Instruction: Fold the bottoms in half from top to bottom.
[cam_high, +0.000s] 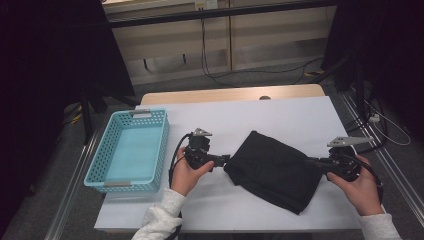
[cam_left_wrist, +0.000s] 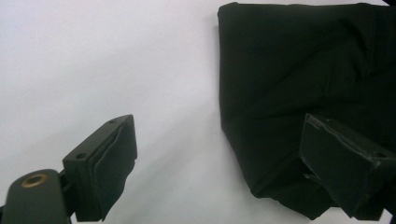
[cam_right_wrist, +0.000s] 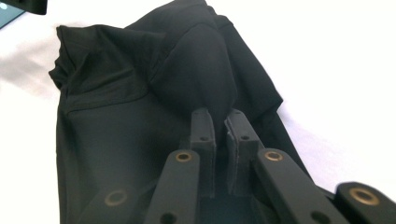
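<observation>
The right gripper (cam_right_wrist: 219, 128) has its matte jaws nearly together, pinching a soft fold of the black cloth (cam_high: 272, 170). The cloth lies crumpled just right of the perforated turquoise basket (cam_high: 131, 147). The left gripper (cam_left_wrist: 219, 163) gapes wide at the cloth's edge, holding nothing.

Bare table (cam_high: 280, 115) beyond cloth (cam_high: 275, 170); basket (cam_high: 129, 150) leftward

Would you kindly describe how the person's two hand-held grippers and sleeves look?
Both are black. The left hand-held gripper has two blocky black jaws faced with dark pads and a brass-coloured ring at a joint; a black cable loops from it. The right hand-held gripper shows similar brass-ringed links. Each carries a grey three-cornered plate on top. The sleeves are light grey.
</observation>
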